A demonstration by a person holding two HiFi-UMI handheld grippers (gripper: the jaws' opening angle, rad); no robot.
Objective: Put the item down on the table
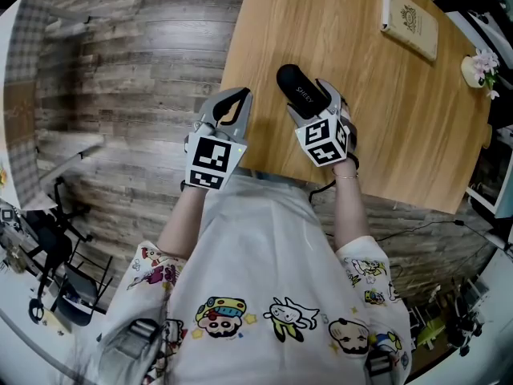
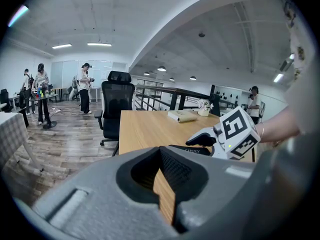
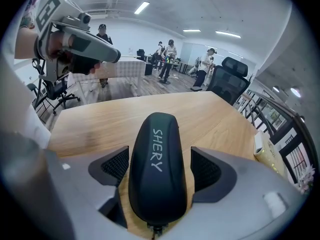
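Note:
A black oblong case [image 1: 298, 91] printed "SHERY" lies on the wooden table [image 1: 361, 70] near its front edge. My right gripper [image 1: 315, 103] straddles the near end of the case [image 3: 157, 164]. Its jaws stand wide, with a sliver of wood showing between the right pad and the case, so the pads do not press on it. My left gripper [image 1: 232, 103] hovers at the table's front left corner, apart from the case, with its jaws together and nothing in them. In the left gripper view the case [image 2: 197, 150] and the right gripper [image 2: 210, 136] show just beyond the left gripper [image 2: 165, 176].
A cream book-like box [image 1: 410, 22] lies at the far right of the table, with a small vase of flowers [image 1: 479, 66] at the right edge. A black office chair [image 2: 116, 104] stands at the far end. Several people stand in the background. The floor is wood plank.

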